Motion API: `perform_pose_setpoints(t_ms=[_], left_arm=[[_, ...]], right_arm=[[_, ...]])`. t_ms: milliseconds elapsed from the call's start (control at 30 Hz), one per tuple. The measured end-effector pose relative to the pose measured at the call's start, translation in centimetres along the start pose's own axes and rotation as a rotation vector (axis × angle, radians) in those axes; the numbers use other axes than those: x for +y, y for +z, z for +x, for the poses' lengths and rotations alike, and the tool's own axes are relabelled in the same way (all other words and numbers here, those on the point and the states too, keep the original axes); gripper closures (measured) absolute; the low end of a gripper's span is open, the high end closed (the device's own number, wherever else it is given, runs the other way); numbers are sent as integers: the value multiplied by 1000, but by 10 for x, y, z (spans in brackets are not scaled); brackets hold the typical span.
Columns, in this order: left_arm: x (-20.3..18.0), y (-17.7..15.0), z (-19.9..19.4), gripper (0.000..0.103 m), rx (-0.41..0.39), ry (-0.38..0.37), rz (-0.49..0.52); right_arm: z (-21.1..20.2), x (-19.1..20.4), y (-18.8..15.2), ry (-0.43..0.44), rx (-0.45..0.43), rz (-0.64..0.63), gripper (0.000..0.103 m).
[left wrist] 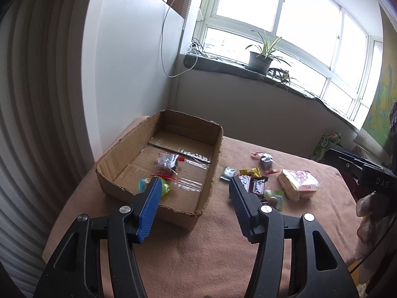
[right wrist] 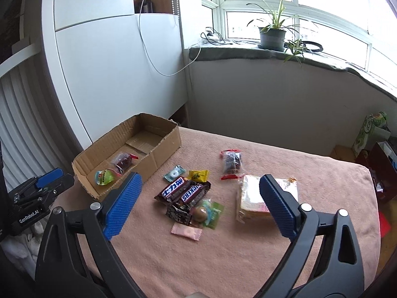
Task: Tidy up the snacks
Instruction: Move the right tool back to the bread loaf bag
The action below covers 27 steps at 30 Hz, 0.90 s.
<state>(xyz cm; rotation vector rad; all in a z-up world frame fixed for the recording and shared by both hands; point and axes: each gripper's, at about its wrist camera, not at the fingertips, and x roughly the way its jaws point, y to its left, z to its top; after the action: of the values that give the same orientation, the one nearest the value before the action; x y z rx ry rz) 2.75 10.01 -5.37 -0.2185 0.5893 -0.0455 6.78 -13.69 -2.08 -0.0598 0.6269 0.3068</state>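
A low cardboard box (left wrist: 208, 181) (right wrist: 163, 149) stands at the table's far left. In it lie a green jelly cup (right wrist: 104, 176) (left wrist: 165, 188) and a clear bag of dark fruit (right wrist: 122, 162) (left wrist: 166, 162). Loose snacks lie right of the box: two Snickers bars (right wrist: 184, 190) (left wrist: 258, 185), a yellow candy (right wrist: 198, 175), a mint (right wrist: 173, 173), a pink sachet (right wrist: 186, 232), a dark-fruit bag (right wrist: 232, 162) and a sandwich pack (right wrist: 250, 198) (left wrist: 297, 182). My left gripper (left wrist: 194, 181) is open and empty over the box's near right corner. My right gripper (right wrist: 199, 177) is open and empty above the pile.
The table (right wrist: 223, 260) wears a pink-brown cloth. A white cabinet (right wrist: 119, 62) stands behind the box. A windowsill with a potted plant (right wrist: 273, 34) runs along the back. Green cartons (right wrist: 369, 131) and boxes stand off the table's right edge.
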Motion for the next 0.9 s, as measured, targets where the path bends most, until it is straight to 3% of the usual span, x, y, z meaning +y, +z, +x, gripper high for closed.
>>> perform_pose_setpoints(t_ms=[333,700,900], left_arm=[[-39,-9,8,30,30,-105,2],[-100,-14,54,30,128,-218,22],[-128,-14,90,30,197,-240,54]], right_arm=[[-21,-63,-23,-75,13,111,1],[9,-123,-47,-42,90,247,1],[37,-147,-49,-5,129,303,1]])
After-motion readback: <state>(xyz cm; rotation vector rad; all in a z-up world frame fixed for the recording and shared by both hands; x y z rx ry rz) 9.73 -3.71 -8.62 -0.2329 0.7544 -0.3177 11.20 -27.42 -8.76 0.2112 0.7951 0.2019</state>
